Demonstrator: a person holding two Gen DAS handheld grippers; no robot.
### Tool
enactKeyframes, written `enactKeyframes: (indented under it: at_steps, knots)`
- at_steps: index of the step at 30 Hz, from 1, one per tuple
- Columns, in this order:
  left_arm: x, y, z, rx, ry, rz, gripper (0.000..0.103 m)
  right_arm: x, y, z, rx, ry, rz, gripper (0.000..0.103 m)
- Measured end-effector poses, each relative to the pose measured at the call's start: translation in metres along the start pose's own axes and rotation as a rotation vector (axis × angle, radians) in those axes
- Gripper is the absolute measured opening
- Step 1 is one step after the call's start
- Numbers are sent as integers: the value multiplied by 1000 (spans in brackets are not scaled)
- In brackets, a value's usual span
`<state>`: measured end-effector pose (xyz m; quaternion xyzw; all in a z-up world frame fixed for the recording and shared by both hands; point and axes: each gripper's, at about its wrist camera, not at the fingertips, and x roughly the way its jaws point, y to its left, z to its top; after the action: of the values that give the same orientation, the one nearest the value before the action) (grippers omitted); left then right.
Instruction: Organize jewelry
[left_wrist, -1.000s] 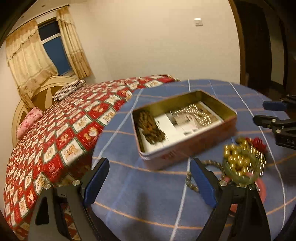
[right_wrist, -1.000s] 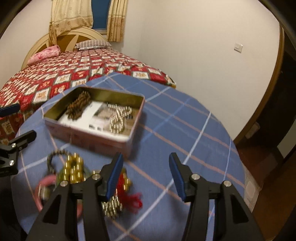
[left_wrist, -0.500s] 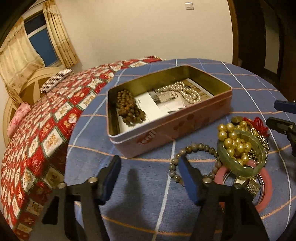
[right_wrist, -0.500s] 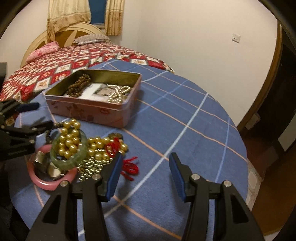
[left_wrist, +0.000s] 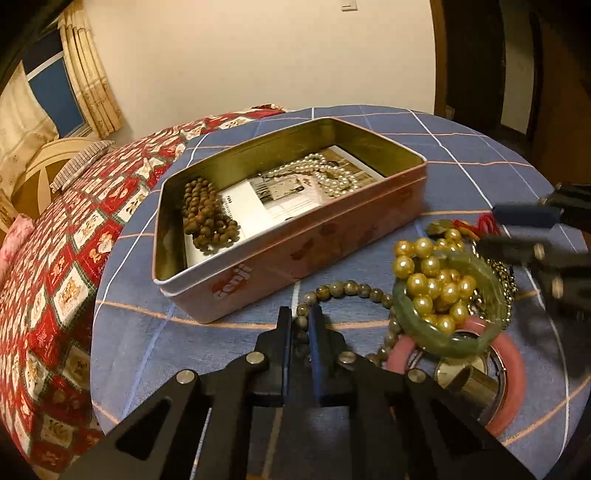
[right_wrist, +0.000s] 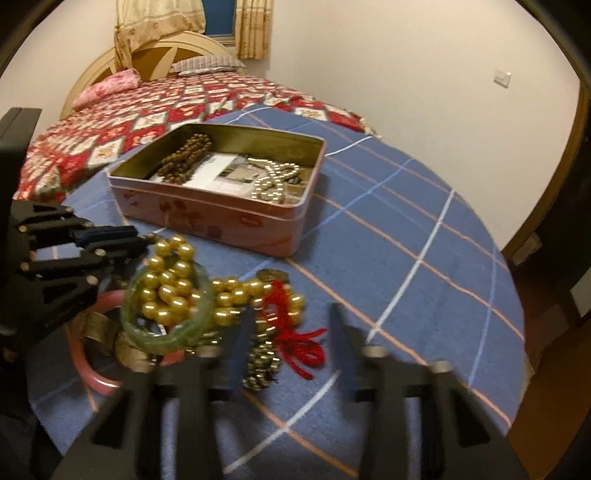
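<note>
At the far left lies the bed (left_wrist: 55, 266) with its red patterned quilt, and beside it the round counter (left_wrist: 155, 354) under a blue checked cloth. On the counter stands the open pink tin (left_wrist: 280, 258), holding a brown bead string (left_wrist: 207, 218) at its left end and a pearl necklace (left_wrist: 328, 177) at its right, both lying on printed paper. In front of the tin, the left hand-held gripper (left_wrist: 301, 325) has its jaws closing narrowly on the grey-green bead bracelet (left_wrist: 351, 290), whose beads sit between the blue pads. Just right of that is the jewelry pile: a green bangle (left_wrist: 450, 306) tilted over gold pearl beads (left_wrist: 432, 273), resting on a pink bangle (left_wrist: 513, 373), with a red tassel (right_wrist: 295, 332) further right. The right hand-held gripper (right_wrist: 291, 332) is blurred, its jaws closing with the tassel and a fine gold chain (right_wrist: 262, 365) lying between them, not yet pinched.
</note>
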<state>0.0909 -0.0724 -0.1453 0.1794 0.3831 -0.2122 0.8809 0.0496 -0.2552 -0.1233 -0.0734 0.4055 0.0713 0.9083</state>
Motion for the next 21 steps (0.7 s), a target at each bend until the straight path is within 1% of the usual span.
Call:
enactKeyframes:
  at_steps: [1, 6, 13, 19, 20, 21]
  knots:
    - [-2, 0, -1, -2, -4, -1, 8, 0, 0, 0, 8, 0, 11, 5]
    - [-19, 6, -1, -16, -53, 14, 8, -11, 0, -4, 18, -30, 15, 5]
    - [-56, 16, 5, -35, -131, 30, 8, -32, -3, 2, 32, -86, 12, 4]
    - [-74, 22, 9, -43, -165, 42, 8, -40, -7, 8, 43, -110, 1, 4]
    - [-75, 23, 10, -46, -167, 42, 8, -37, -8, 9, 52, -103, 12, 5]
    - [-76, 23, 10, -48, -168, 42, 8, -35, -9, 9, 56, -96, 16, 8]
